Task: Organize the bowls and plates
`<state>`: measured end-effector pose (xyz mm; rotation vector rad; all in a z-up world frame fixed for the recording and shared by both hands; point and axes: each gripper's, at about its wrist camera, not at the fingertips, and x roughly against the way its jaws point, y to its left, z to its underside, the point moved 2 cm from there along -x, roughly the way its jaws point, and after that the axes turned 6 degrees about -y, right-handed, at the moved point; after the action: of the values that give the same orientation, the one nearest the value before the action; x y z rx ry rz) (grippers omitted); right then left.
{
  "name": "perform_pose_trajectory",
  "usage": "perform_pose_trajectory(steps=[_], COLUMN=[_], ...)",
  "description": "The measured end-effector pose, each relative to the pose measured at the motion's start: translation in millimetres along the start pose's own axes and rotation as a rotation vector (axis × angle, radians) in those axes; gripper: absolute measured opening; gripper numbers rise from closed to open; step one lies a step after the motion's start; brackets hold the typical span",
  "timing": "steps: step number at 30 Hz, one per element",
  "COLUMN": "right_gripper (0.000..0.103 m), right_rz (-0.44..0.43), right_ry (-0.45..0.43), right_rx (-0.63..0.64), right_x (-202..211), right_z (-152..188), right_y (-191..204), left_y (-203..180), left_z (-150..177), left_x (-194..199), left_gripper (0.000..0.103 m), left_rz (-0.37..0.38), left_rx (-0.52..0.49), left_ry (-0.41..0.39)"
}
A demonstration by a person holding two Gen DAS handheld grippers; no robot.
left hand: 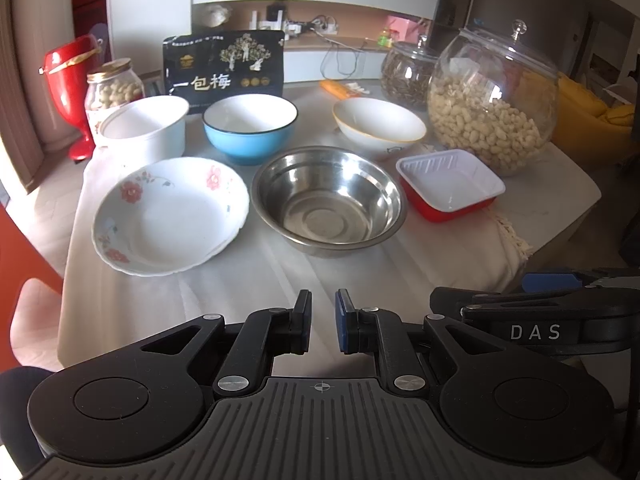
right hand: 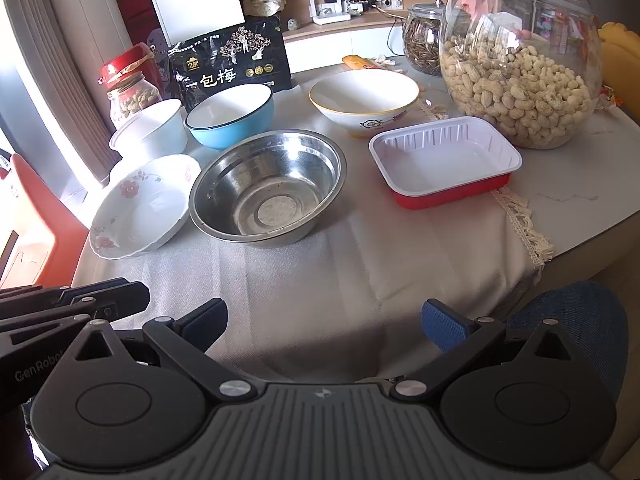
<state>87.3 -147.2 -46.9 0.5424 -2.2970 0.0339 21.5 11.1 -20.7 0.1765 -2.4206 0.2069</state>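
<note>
while the left gripper (left hand: 323, 320) sits nearly closed and empty and the right gripper (right hand: 324, 320) gapes empty, the steel bowl (left hand: 326, 200) mid-table looks light, stiff, slippery; pinch its rim.

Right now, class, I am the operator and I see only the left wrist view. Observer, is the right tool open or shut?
Observer: Open. The right tool has its jaws wide apart, with nothing between them and only the cloth beneath.
Operator: What lies off to its right?
Observer: A blue mesh chair, beside the edge of the table.
Operator: Is anything printed on the yellow-rimmed bowl?
Observer: Yes, there is a small cartoon figure on its near outer side.
</note>
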Motion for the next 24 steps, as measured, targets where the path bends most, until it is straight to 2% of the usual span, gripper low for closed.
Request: perform_pose_trajectory(steps=[24], right_gripper=[0.103], right_rz=[-0.002], right_ry=[0.019], right_rx=[-0.009], right_x=[-3.9], right_z=[2.3], right_y=[-1.6], left_y=[0.1], left_z=[2.6], left_x=[-4.2], left_gripper=[0.015], left_rz=[-0.002], left_rx=[0.005], left_ry=[0.024])
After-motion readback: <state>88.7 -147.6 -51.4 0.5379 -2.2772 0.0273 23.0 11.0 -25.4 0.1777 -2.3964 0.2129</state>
